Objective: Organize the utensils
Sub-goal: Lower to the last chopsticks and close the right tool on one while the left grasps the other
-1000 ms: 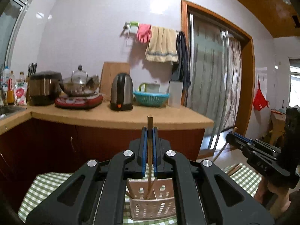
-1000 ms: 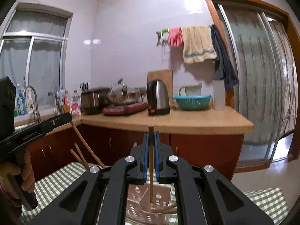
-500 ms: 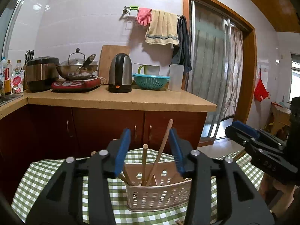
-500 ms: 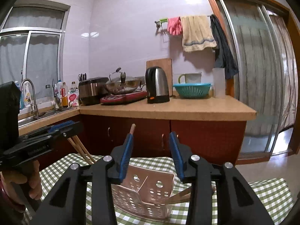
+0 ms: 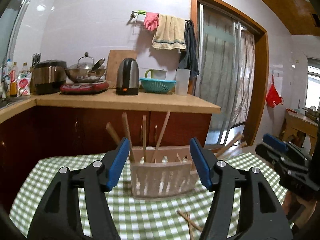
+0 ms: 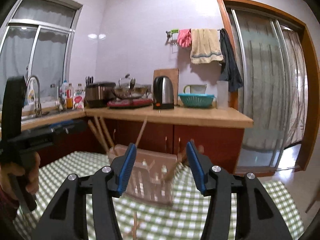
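Four chopsticks (image 5: 158, 138) stand upright and slightly fanned in the left end of the perforated plastic holder (image 5: 162, 178), which sits on the green checked cloth (image 5: 140, 216) covering the worktop. At the holder's right end more chopsticks (image 5: 228, 146) lean out at a low angle toward the right. Two loose chopsticks (image 5: 189, 222) lie crossed on the cloth in front of the holder, near the lower edge of the left wrist view.

Both pairs of tongs are spread wide and hold nothing. The left tongs (image 5: 160, 166) hover just in front of the holder, with its front wall framed between the blue pads (image 5: 118, 164). The right tongs (image 6: 161, 168) face the same holder (image 6: 148, 178) from the other side; that view is blurred, so fine detail of the sticks inside is hard to read. From the right wrist, the left tongs (image 6: 60, 128) appear at the left, gripped by a hand (image 6: 30, 178).

Behind, a wooden kitchen counter (image 5: 124, 102) carries a kettle (image 5: 128, 77).
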`<state>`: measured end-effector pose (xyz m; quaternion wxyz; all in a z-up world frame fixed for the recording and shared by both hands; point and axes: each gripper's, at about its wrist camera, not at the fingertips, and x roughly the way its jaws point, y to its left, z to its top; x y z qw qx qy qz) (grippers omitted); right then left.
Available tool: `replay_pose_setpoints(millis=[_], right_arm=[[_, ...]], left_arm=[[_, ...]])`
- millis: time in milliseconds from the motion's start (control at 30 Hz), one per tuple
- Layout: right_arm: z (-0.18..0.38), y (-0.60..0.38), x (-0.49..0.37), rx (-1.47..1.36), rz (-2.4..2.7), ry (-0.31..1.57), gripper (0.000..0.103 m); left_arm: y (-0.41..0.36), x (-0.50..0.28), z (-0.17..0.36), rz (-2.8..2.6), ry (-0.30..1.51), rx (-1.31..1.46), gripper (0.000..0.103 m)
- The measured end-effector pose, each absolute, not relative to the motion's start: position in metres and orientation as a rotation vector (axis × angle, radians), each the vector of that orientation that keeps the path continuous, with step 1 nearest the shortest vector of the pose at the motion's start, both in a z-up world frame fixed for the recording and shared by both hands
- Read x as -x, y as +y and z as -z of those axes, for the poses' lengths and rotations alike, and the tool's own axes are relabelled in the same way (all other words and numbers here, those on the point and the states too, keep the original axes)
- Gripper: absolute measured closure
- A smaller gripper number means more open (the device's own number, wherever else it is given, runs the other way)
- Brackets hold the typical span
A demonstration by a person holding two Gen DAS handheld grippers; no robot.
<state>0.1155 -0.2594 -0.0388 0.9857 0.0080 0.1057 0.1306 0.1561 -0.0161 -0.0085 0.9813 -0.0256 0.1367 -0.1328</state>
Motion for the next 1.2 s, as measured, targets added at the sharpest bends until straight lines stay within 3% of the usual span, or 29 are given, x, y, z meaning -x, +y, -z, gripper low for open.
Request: replay_pose_setpoints(millis=[733, 1100, 1200], right_arm=[[0.165, -0.257, -0.03, 0.019, -0.331, 0.456, 0.056], [0.198, -0.246, -0.032, 0.067, -0.383, 0.575, 0.071], [0.203, -0.243, -0.035, 0.078, -0.389, 0.605, 0.084]], left_arm=[[-0.011, -0.056, 0.122, 0.154, 0.493, 0.051, 0.042], [-0.027, -0.039, 0.162, 0.19, 0.587, 0.056, 0.044], [-0.035, -0.037, 0.168, 0.211, 0.603, 0.048, 0.046]])
